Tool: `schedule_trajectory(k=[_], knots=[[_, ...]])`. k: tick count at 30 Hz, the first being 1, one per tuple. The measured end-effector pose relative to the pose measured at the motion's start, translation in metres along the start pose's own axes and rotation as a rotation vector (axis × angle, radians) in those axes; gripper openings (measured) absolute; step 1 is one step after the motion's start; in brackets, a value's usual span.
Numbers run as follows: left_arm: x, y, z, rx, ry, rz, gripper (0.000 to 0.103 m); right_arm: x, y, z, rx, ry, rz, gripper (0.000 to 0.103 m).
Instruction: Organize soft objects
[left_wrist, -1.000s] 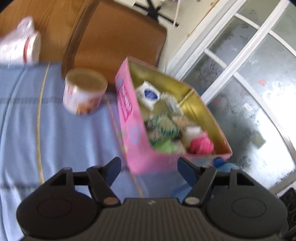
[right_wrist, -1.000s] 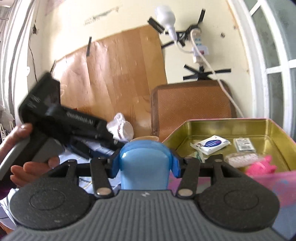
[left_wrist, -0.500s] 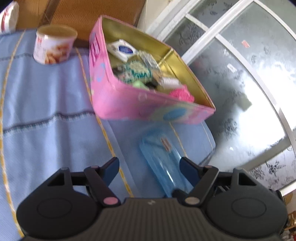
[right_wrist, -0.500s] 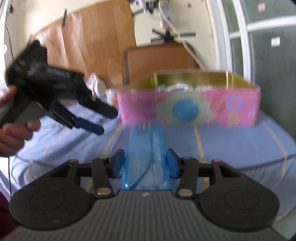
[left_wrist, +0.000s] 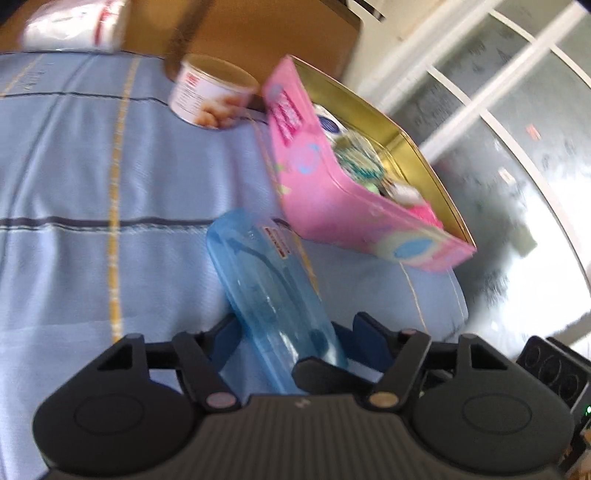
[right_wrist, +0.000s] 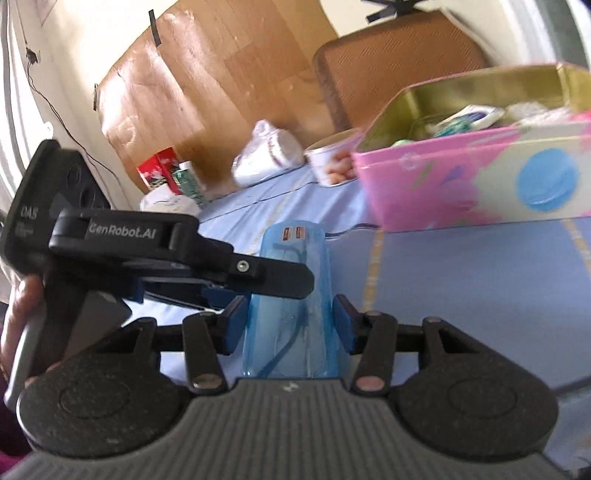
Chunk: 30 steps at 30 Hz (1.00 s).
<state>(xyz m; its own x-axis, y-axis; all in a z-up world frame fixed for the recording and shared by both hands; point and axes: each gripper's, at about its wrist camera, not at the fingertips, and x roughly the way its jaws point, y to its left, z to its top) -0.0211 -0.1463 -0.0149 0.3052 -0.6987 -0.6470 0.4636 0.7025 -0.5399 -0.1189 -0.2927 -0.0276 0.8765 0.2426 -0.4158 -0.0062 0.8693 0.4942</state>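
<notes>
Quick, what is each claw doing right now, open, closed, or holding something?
Left claw: closing around the blue plastic case; grip cannot be told.
Right claw: shut on the blue plastic case.

I count one clear blue case (left_wrist: 275, 295), one pink tin (left_wrist: 332, 192) of small items upper right, one round can (left_wrist: 210, 94), one white bundle (left_wrist: 74, 24) upper left, and two hand-held grippers.

Left wrist view is angled down, close over the blue bedsheet (left_wrist: 92, 177). Right wrist view is set lower, nearer level. Shared by both: blue plastic case (left_wrist: 273, 291), pink tin (left_wrist: 332, 192), round can (left_wrist: 210, 96).
</notes>
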Motion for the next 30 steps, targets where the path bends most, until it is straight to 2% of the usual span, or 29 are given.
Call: schedule_trajectory(k=[3,8,11,13,15,16,17,19,20,21,23,26,30], knots=[[-0.015,-0.014,0.015,0.044,-0.059,-0.026,0.067,0.005,0.01,0.009,-0.023,-0.009,0.019,0.053],[-0.028,-0.073,0.055,0.222,-0.15,-0.077,0.068,-0.021,0.03,0.031,-0.124,-0.144,0.008,0.053],[-0.013,-0.115,0.08,0.333,-0.186,-0.077,0.068,-0.036,0.022,0.052,-0.135,-0.248,-0.046,0.053],[0.002,-0.136,0.094,0.368,-0.194,-0.091,0.068,-0.047,0.008,0.066,-0.121,-0.299,-0.084,0.053],[0.023,-0.151,0.11,0.38,-0.189,-0.1,0.072,-0.051,-0.006,0.079,-0.118,-0.336,-0.131,0.053],[0.037,-0.156,0.118,0.377,-0.181,-0.087,0.08,-0.051,-0.015,0.086,-0.114,-0.348,-0.157,0.053],[0.049,-0.158,0.125,0.366,-0.178,-0.063,0.085,-0.049,-0.025,0.093,-0.1,-0.356,-0.194,0.053],[0.071,-0.156,0.135,0.343,-0.189,0.007,0.085,-0.038,-0.05,0.107,-0.04,-0.347,-0.276,0.055],[0.077,-0.153,0.135,0.33,-0.196,0.041,0.085,-0.032,-0.063,0.113,-0.009,-0.329,-0.319,0.065],[0.08,-0.147,0.135,0.313,-0.2,0.065,0.085,-0.025,-0.076,0.119,0.018,-0.305,-0.362,0.07],[0.078,-0.134,0.133,0.286,-0.197,0.058,0.085,-0.019,-0.097,0.122,0.071,-0.293,-0.423,0.074],[0.067,-0.118,0.124,0.3,-0.213,0.091,0.085,-0.028,-0.111,0.113,0.128,-0.309,-0.405,0.074],[0.054,-0.106,0.108,0.309,-0.22,0.124,0.085,-0.044,-0.107,0.094,0.16,-0.356,-0.392,0.073]])
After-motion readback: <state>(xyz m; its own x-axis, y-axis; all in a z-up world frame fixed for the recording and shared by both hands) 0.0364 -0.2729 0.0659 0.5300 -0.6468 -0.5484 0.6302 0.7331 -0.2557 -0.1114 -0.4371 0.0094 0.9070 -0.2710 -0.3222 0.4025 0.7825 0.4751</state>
